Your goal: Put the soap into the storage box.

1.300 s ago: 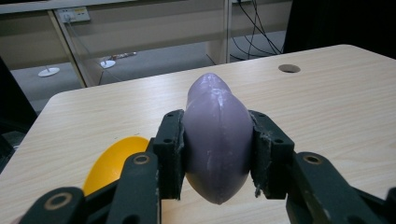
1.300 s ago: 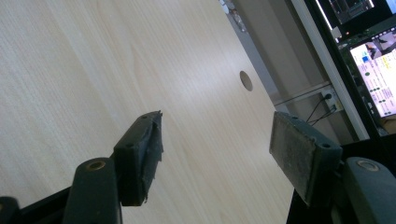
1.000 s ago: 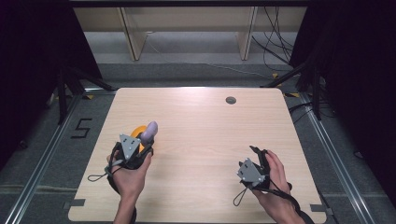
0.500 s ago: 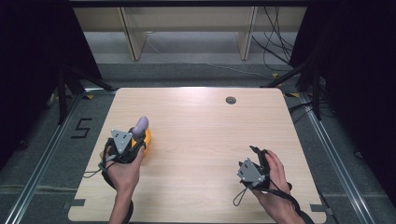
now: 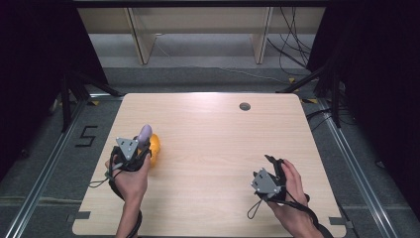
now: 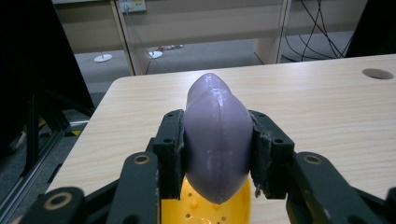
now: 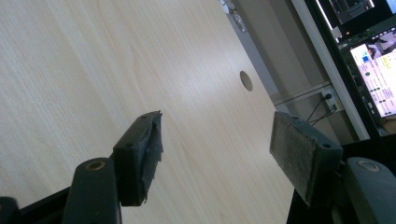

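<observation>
We have the left gripper (image 6: 217, 154) clamped on the purple eggplant (image 6: 215, 140) over the yellow bowl (image 5: 154, 148) at 9 o'clock, release left; right gripper (image 7: 217, 158) open, idle.

a pale wooden table (image 5: 213, 124) (round hole (image 5: 244, 106) near its far edge).
</observation>
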